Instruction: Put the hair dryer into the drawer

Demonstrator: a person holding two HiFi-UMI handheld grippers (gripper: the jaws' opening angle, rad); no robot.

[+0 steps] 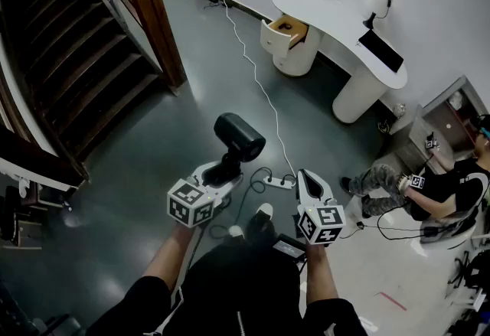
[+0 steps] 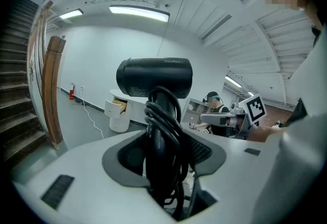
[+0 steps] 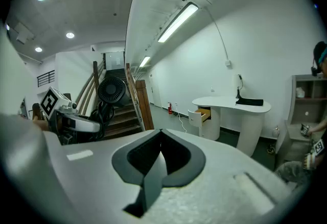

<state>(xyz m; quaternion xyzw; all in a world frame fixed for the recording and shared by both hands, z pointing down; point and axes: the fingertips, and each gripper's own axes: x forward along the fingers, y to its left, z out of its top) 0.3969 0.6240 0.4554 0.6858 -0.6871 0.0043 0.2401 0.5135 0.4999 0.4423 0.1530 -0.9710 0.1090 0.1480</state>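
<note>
Black round-barrelled hair dryer (image 1: 240, 137), cord (image 2: 163, 123) coiled round it, clamped upright between wide-set jaws of left gripper (image 1: 220, 174), well apart from open white drawer (image 1: 287, 30). Jaws of right gripper (image 3: 159, 136) together, empty.

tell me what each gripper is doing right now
left gripper: closed on the hair dryer, by its handle
right gripper: closed, empty
</note>
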